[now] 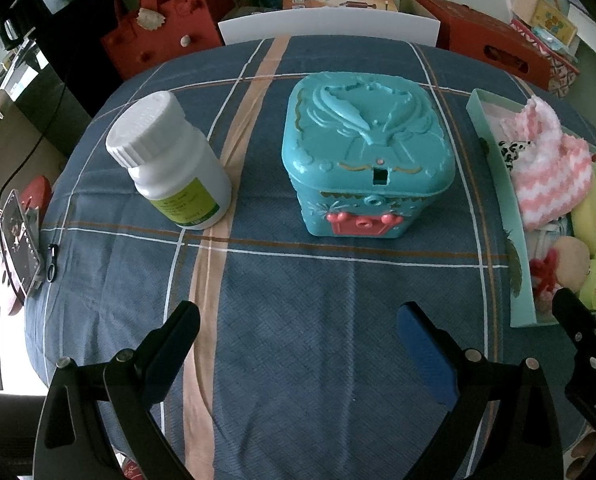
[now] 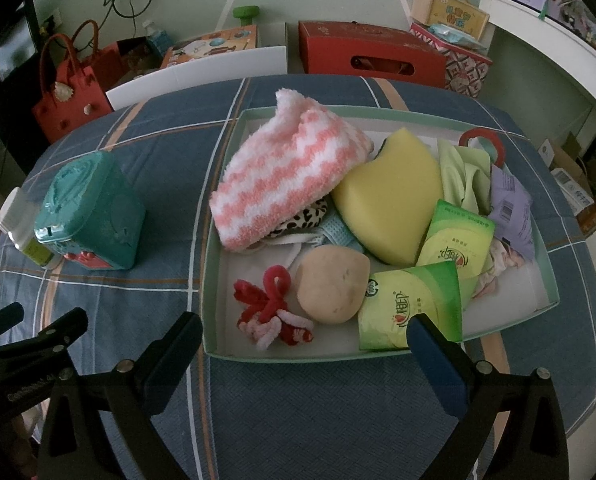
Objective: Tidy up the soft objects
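Note:
A shallow pale-green box (image 2: 218,216) (image 1: 497,184) holds the soft things: a pink-and-white fuzzy sock (image 2: 286,168) (image 1: 549,168), a yellow sponge (image 2: 389,200), a beige round puff (image 2: 333,288), red and pink chenille twists (image 2: 270,308), green tissue packs (image 2: 413,304), a lilac pack (image 2: 511,208) and a leopard-print cloth (image 2: 305,216). My right gripper (image 2: 305,340) is open at the box's near wall, with nothing between its fingers. My left gripper (image 1: 298,332) is open over bare cloth in front of a teal plastic box (image 1: 365,152).
A white pill bottle (image 1: 170,160) stands left of the teal box (image 2: 90,216) on the blue plaid tablecloth (image 1: 298,280). A white chair back (image 1: 329,26), a red bag (image 1: 158,28) and red cartons (image 2: 371,54) lie beyond the far table edge.

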Motion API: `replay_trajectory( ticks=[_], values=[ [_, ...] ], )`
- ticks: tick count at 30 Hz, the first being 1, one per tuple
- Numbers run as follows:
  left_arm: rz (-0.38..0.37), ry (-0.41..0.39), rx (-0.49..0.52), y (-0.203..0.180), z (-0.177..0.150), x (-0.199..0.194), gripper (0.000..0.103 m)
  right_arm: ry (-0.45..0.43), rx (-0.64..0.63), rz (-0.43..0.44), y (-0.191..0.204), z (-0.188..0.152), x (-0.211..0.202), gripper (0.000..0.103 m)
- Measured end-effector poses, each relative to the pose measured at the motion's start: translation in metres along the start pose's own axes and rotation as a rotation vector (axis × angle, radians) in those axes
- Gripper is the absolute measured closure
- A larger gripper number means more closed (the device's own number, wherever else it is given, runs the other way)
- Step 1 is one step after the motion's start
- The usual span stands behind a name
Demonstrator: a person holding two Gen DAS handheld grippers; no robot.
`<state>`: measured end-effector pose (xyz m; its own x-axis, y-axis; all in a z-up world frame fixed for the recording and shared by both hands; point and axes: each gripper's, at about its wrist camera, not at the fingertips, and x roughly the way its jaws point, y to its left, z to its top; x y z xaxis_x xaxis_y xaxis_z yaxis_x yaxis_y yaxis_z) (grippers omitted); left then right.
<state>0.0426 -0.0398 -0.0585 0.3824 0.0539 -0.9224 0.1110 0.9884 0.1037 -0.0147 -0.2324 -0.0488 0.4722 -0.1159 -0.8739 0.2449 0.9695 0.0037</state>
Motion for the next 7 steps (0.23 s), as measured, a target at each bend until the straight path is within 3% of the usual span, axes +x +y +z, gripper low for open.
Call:
replay_trajectory(
  ticks=[7],
  values=[
    [0.005, -0.004, -0.001, 0.0003, -0.0004, -0.0031, 0.004, 0.001, 0.0, -0.001, 0.0, 0.0002, 0.0, 0.0]
  ],
)
